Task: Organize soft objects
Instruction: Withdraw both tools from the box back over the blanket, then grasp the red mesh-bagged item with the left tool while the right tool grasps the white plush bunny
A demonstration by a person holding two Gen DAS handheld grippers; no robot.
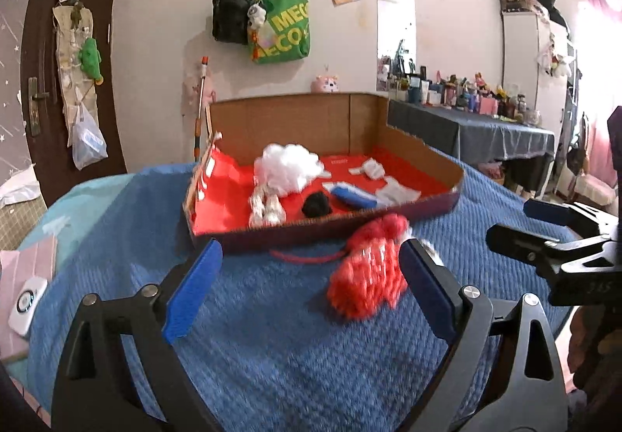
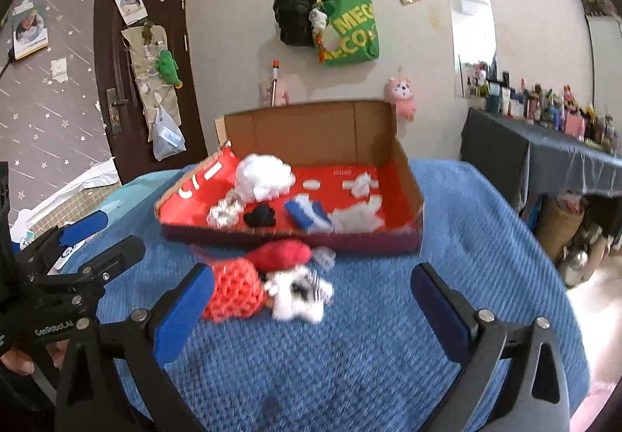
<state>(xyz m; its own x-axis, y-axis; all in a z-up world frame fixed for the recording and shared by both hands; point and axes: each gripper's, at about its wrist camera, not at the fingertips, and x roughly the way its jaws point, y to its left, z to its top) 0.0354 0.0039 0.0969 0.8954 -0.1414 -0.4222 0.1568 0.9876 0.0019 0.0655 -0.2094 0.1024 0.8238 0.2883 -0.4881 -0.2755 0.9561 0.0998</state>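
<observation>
In the left wrist view, the left gripper [image 1: 307,288] is spread wide and holds nothing; the red mesh bundle [image 1: 367,270] lies on the blue blanket [image 1: 248,315], just before the cardboard box [image 1: 322,175] and near the right finger. It looks light and soft, so a pinch across its middle should do. In the right wrist view, the right gripper [image 2: 311,309] is also spread and empty; the bundle [image 2: 233,292] touches a white plush [image 2: 299,294]. Behind are a door [image 2: 144,55] and a cluttered table [image 2: 544,156].
</observation>
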